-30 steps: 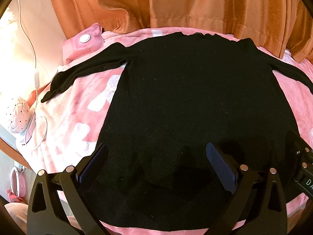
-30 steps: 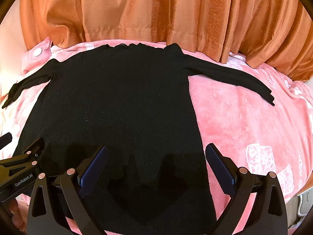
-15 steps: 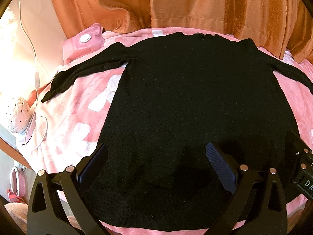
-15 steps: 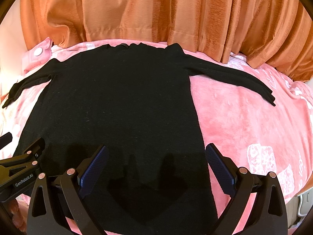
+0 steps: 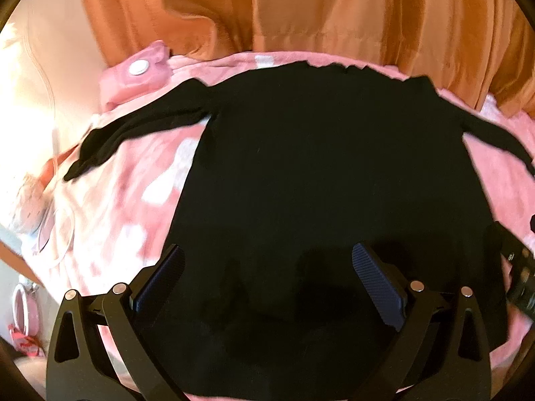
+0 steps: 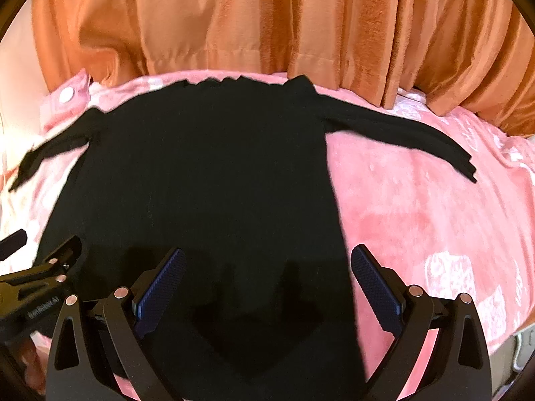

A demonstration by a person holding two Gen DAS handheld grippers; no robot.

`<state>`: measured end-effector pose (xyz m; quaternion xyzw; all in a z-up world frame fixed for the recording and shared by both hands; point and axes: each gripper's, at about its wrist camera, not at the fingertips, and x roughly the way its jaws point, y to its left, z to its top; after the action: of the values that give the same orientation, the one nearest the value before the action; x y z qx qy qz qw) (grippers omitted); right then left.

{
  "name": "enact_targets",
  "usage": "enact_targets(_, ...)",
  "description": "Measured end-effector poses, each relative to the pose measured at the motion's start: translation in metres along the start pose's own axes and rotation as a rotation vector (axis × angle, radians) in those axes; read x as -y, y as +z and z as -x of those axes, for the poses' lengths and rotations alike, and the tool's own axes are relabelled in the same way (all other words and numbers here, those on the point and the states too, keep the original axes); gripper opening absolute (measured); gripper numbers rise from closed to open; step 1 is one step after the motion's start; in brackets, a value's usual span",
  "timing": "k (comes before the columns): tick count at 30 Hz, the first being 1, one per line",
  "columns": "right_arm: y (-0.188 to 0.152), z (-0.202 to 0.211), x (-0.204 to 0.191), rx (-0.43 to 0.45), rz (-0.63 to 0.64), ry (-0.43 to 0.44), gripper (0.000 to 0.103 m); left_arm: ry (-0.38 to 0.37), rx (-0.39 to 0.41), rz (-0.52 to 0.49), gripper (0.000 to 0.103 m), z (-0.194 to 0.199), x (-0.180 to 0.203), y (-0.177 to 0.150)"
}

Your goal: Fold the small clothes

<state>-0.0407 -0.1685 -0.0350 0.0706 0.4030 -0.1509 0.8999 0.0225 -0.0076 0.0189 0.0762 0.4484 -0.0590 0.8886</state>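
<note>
A black long-sleeved sweater (image 5: 327,173) lies flat on a pink blanket (image 5: 133,207), neck toward the curtain, both sleeves spread out. It also shows in the right wrist view (image 6: 207,173), its right sleeve (image 6: 401,133) stretched over the blanket. My left gripper (image 5: 267,267) is open and empty above the sweater's lower left part. My right gripper (image 6: 267,267) is open and empty above the lower right part, its right finger over the side edge. Each gripper shows at the edge of the other's view.
An orange curtain (image 6: 267,16) hangs behind the bed. A pink pouch with a white button (image 5: 138,67) lies at the far left corner. A white cable and a spotted object (image 5: 30,200) sit by the bed's left edge. Pink blanket (image 6: 434,217) extends right of the sweater.
Both views have shifted slightly and are blurred by motion; the sweater sits a little lower in frame. Both grippers stay open. The sweater has not moved.
</note>
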Motion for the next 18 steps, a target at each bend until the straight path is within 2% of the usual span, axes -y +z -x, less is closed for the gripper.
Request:
enact_targets(2, 0.029, -0.004, 0.033, -0.028, -0.088, 0.038, 0.098, -0.091, -0.013, 0.031, 0.098, 0.004, -0.009, 0.035)
enact_targets(4, 0.062, -0.012, 0.08, -0.028, -0.204, 0.07, 0.098, -0.147, 0.036, 0.076, 0.098, 0.009, -0.019, 0.07)
enact_targets(7, 0.098, -0.04, 0.174, -0.021, -0.397, -0.004, 0.097, -0.114, 0.122, 0.102, 0.098, 0.003, -0.024, 0.108)
enact_targets(8, 0.101, -0.05, 0.199, -0.029, -0.451, -0.029, 0.097, -0.113, 0.144, 0.119, 0.098, -0.002, -0.025, 0.116)
enact_targets(10, 0.096, -0.079, 0.259, -0.059, -0.599, -0.059, 0.088, -0.127, 0.174, 0.156, 0.098, -0.013, -0.026, 0.12)
enact_targets(11, 0.091, -0.088, 0.276, -0.077, -0.647, -0.062, 0.086, -0.126, 0.175, 0.171, 0.098, -0.02, -0.025, 0.118)
enact_targets(13, 0.076, -0.112, 0.316, -0.12, -0.775, -0.07, 0.076, -0.145, 0.113, 0.17, 0.098, -0.04, -0.018, 0.117)
enact_targets(15, 0.065, -0.128, 0.341, -0.133, -0.848, -0.066, 0.071, -0.174, 0.046, 0.15, 0.098, -0.054, -0.011, 0.118)
enact_targets(18, 0.057, -0.136, 0.362, -0.083, -0.935, -0.024, 0.063, -0.177, 0.041, 0.151, 0.098, -0.065, -0.004, 0.118)
